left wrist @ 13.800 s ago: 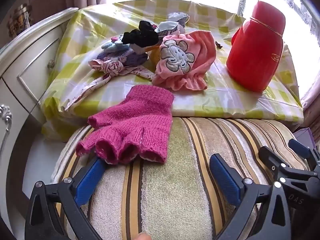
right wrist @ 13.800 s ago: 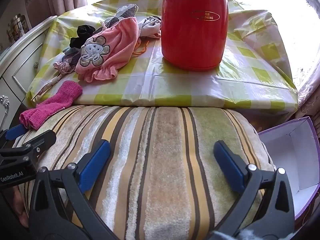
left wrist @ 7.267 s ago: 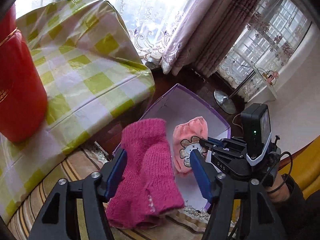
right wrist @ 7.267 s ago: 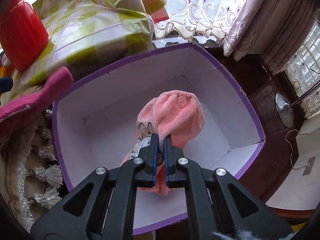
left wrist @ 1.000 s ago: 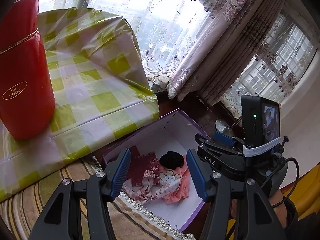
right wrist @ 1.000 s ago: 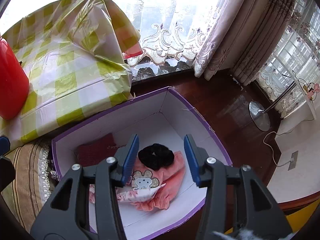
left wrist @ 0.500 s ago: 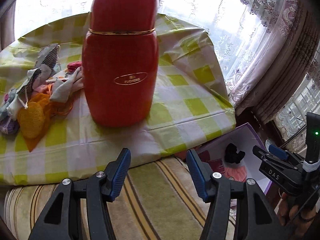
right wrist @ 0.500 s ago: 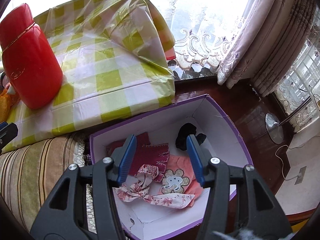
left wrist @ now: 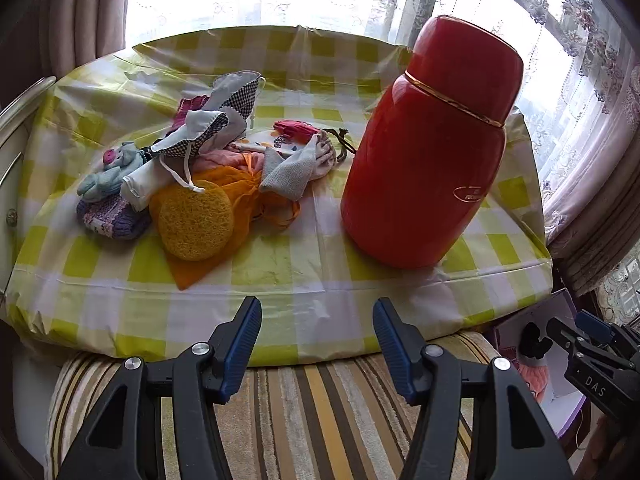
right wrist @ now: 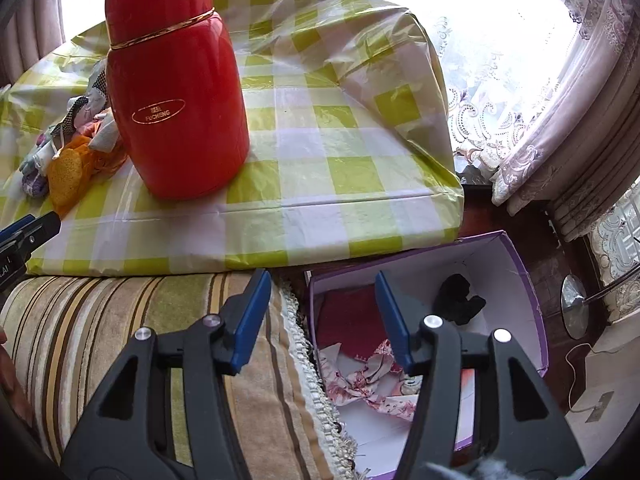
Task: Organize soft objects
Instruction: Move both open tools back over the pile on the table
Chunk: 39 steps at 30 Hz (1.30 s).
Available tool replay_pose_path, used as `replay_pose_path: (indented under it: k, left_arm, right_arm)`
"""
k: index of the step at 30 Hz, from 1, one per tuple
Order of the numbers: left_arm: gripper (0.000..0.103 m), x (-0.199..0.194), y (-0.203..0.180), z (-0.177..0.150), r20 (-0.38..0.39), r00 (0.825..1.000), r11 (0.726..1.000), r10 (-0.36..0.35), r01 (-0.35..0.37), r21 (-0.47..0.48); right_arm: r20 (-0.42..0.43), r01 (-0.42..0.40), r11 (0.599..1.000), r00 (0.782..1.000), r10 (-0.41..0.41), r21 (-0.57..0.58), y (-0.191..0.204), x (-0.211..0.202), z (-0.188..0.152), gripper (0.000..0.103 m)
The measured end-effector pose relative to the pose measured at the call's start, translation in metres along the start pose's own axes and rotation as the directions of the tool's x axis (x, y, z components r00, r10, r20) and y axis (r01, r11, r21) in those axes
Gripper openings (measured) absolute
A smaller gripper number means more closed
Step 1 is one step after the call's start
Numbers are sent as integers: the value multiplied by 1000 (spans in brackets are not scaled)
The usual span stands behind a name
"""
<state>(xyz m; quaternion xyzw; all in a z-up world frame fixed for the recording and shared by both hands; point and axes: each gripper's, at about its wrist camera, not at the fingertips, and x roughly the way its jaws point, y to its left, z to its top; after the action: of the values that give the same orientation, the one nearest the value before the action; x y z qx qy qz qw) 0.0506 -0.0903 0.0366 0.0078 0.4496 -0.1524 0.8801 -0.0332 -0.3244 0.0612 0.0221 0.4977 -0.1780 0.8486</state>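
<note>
Checked surface [left wrist: 280, 276] at the top, flask [left wrist: 432, 144] near its right edge, soft pile [left wrist: 192, 176] toward left edge. Purple box [right wrist: 520, 280] below right corner, holding cloths [right wrist: 360, 372]. Left gripper [left wrist: 316, 344] and right gripper [right wrist: 320, 316]: fingers parted, gripping nothing.

A tall red metal flask with a gold band [right wrist: 176, 92] carries a gold oval badge on its front, seen from the right wrist. Inside the oval, the lower line reads "FUCHENG"; the small characters above it are too fine to make out. From the left wrist, only the badge's edge shows, with the letters "FUC". The black body of the right gripper [left wrist: 578, 330] bears white letters "DAS". The black left gripper [right wrist: 28, 230], at the frame's edge, shows the cut-off letters "LAI".
</note>
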Motion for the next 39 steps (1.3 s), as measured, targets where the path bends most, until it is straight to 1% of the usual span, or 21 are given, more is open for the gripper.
replay_pose_path:
  k: [3, 5, 8, 11, 12, 15, 20, 25, 28, 30, 32, 37, 39]
  left_arm:
    - [59, -4, 18, 0, 19, 999, 999, 50, -50, -17]
    - [59, -6, 33, 0, 29, 995, 995, 96, -95, -33]
    - [59, -9, 57, 0, 39, 985, 985, 166, -164, -58]
    - [59, -11, 83, -1, 35, 974, 972, 222, -218, -93]
    - [59, -11, 92, -1, 35, 969, 965, 245, -240, -104]
    - [59, -14, 117, -3, 30, 945, 939, 325, -318, -128]
    - [59, -16, 156, -9, 2, 915, 901, 403, -396, -177]
    - [59, -14, 182, -12, -21, 900, 879, 434, -429, -207]
    - [59, -11, 193, -13, -35, 897, 873, 441, -437, -217]
    - [59, -8, 199, -13, -41, 900, 873, 435, -432, -227]
    - [59, -5, 206, -13, -43, 907, 876, 418, -415, -245]
    - [59, 5, 218, -8, -53, 911, 876, 408, -408, -257]
    - [59, 8, 222, -3, -48, 916, 880, 398, -396, -262]
  right_arm:
    - [-1, -33, 999, 999, 33, -31, 18, -1, 4, 59]
    - [-4, -77, 996, 997, 77, -50, 31, -2, 6, 59]
    - [-3, -115, 989, 993, 116, -94, 53, -3, 9, 60]
    - [-6, -163, 977, 987, 163, -137, 77, -4, 13, 60]
    - [-9, -174, 973, 985, 175, -150, 84, -4, 14, 60]
    - [-15, -198, 961, 980, 199, -191, 107, -5, 17, 60]
    - [-21, -234, 940, 971, 237, -249, 141, -7, 21, 60]
    - [-27, -266, 919, 962, 270, -290, 170, -7, 26, 60]
    - [-33, -289, 907, 956, 293, -306, 185, -6, 29, 60]
    - [-35, -316, 896, 946, 322, -311, 195, -4, 33, 63]
    - [-34, -339, 888, 938, 346, -311, 204, -1, 36, 66]
    - [-23, -373, 879, 923, 384, -298, 225, 10, 50, 67]
    - [-13, -387, 875, 916, 401, -290, 232, 15, 56, 67]
